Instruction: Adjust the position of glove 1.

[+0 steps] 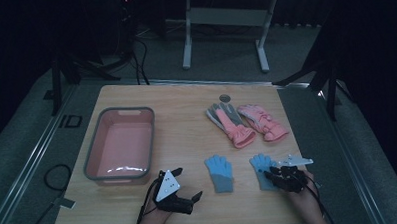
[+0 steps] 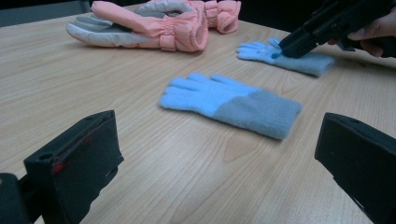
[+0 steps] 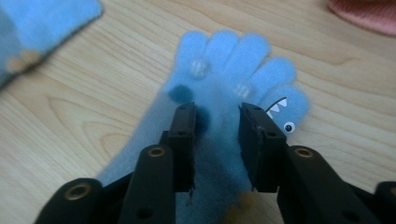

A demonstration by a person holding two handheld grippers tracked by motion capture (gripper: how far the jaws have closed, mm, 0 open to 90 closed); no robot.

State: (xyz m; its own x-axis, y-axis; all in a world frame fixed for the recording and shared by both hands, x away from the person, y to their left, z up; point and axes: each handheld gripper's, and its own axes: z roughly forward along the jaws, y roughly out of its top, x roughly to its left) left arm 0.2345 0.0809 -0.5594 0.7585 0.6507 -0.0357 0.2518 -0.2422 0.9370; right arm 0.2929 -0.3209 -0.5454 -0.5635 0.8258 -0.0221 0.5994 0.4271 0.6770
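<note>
Two blue knit gloves lie flat near the table's front. The left one (image 1: 219, 173) (image 2: 229, 102) lies in front of my left gripper (image 1: 186, 183) (image 2: 217, 140), which rests on the wood with its jaws wide open and nothing between them. My right gripper (image 1: 268, 174) (image 3: 217, 112) (image 2: 285, 50) points down onto the right blue glove (image 1: 261, 165) (image 3: 233, 60) (image 2: 308, 63). Its jaws stand a narrow gap apart over the palm, tips on the fabric, with no clear pinch. This glove has a small eye and teeth stitched on one side.
Two pink and grey ski gloves (image 1: 229, 122) (image 1: 263, 121) (image 2: 154, 23) lie side by side farther back on the right. A pink bin with a grey rim (image 1: 90, 156) stands at the left. A small round disc (image 1: 225, 97) sits near the far edge.
</note>
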